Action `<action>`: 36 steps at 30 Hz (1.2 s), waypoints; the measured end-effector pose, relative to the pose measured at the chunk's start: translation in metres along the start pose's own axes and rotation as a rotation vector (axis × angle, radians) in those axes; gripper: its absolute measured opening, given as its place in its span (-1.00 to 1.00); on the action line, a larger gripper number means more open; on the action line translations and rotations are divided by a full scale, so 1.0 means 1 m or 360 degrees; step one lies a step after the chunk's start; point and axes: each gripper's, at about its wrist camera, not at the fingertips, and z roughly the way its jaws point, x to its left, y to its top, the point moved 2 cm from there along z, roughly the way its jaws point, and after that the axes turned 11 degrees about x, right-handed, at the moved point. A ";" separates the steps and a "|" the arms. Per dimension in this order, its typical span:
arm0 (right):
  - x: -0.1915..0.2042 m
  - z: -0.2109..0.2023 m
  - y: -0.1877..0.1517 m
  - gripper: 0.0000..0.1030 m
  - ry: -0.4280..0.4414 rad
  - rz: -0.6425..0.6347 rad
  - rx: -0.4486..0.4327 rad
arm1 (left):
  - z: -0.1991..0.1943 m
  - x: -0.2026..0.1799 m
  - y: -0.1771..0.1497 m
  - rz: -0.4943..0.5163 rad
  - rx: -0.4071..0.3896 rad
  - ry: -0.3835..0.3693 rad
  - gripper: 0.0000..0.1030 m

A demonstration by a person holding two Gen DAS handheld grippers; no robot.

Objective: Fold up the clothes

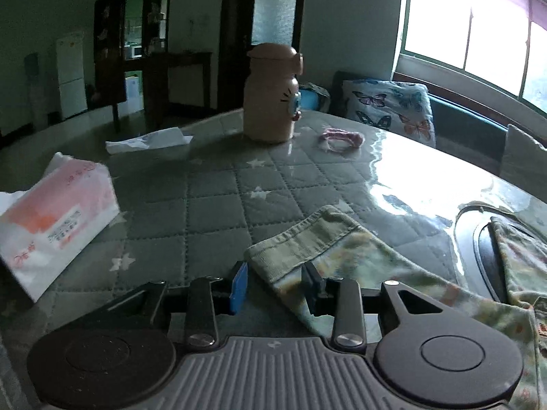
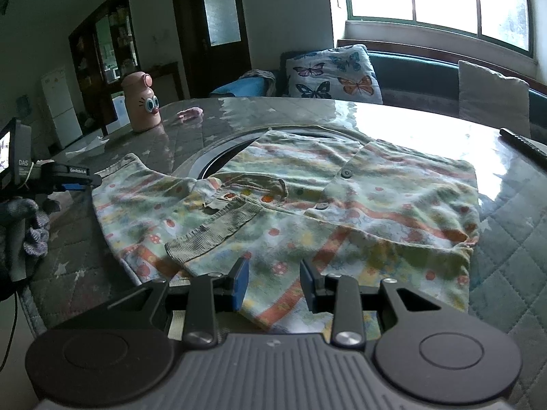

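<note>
- Green-patterned garment point(image 2: 273, 205) lies spread mid-table point(image 1: 212, 205), one sleeve towards its left edge.
- Left gripper point(image 1: 277, 282): jaws apart around the sleeve cuff point(image 1: 301, 239).
- Right gripper point(image 2: 275, 282): jaws apart over the hem, gripping nothing.

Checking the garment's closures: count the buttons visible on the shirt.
2 on the shirt: one button high on the placket, another lower, toward the gripper. More may be hidden under folds.

dim room | blown-out window point(image 1: 478, 27) | tabletop point(image 1: 420, 171) glare | fisheye-bent edges
</note>
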 end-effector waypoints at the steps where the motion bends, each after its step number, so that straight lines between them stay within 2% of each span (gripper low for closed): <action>1: 0.000 0.000 0.000 -0.36 0.0000 0.0002 0.0001 | 0.001 0.000 0.001 0.0006 0.0004 -0.0019 -0.59; 2: 0.000 0.000 -0.001 -0.37 -0.0001 0.0003 0.0003 | 0.002 -0.001 0.002 0.0009 0.0009 -0.0040 -0.75; 3: -0.001 0.000 -0.001 -0.37 -0.0002 0.0004 0.0003 | 0.001 -0.001 0.003 -0.0003 0.0019 -0.0074 -0.83; 6: -0.001 -0.001 -0.001 -0.37 -0.0008 0.0011 -0.0005 | -0.012 -0.005 0.004 -0.0036 0.0010 -0.0218 -0.85; 10: -0.005 -0.006 -0.001 -0.37 -0.0018 0.0042 -0.0028 | -0.048 -0.030 0.000 0.0075 -0.0077 -0.0432 -0.86; 15: -0.015 -0.012 0.000 -0.37 -0.0006 0.0112 -0.0057 | -0.095 -0.081 -0.016 0.0309 -0.0152 -0.0744 -0.86; 20: -0.029 -0.024 0.002 -0.37 0.0013 0.0206 -0.0114 | -0.127 -0.127 -0.041 0.0523 -0.0114 -0.1023 -0.86; 22: -0.037 -0.030 0.003 -0.37 0.0029 0.0261 -0.0136 | -0.134 -0.144 -0.054 0.0618 -0.0091 -0.1098 -0.86; 27: -0.058 -0.039 0.002 -0.37 0.0097 0.0444 -0.0175 | -0.133 -0.180 -0.089 0.0840 0.0069 -0.1176 -0.84; 31: -0.066 -0.034 -0.001 -0.37 0.0184 0.0551 -0.0150 | -0.133 -0.193 -0.113 0.0980 0.0163 -0.1195 -0.75; 32: -0.066 -0.031 -0.002 -0.38 0.0203 0.0567 -0.0138 | -0.133 -0.193 -0.117 0.1005 0.0174 -0.1193 -0.66; 34: -0.064 -0.025 -0.003 -0.38 0.0228 0.0576 -0.0107 | -0.133 -0.192 -0.121 0.1043 0.0186 -0.1193 -0.44; 36: -0.060 -0.020 -0.003 -0.38 0.0231 0.0564 -0.0084 | -0.133 -0.188 -0.119 0.1059 0.0161 -0.1182 0.00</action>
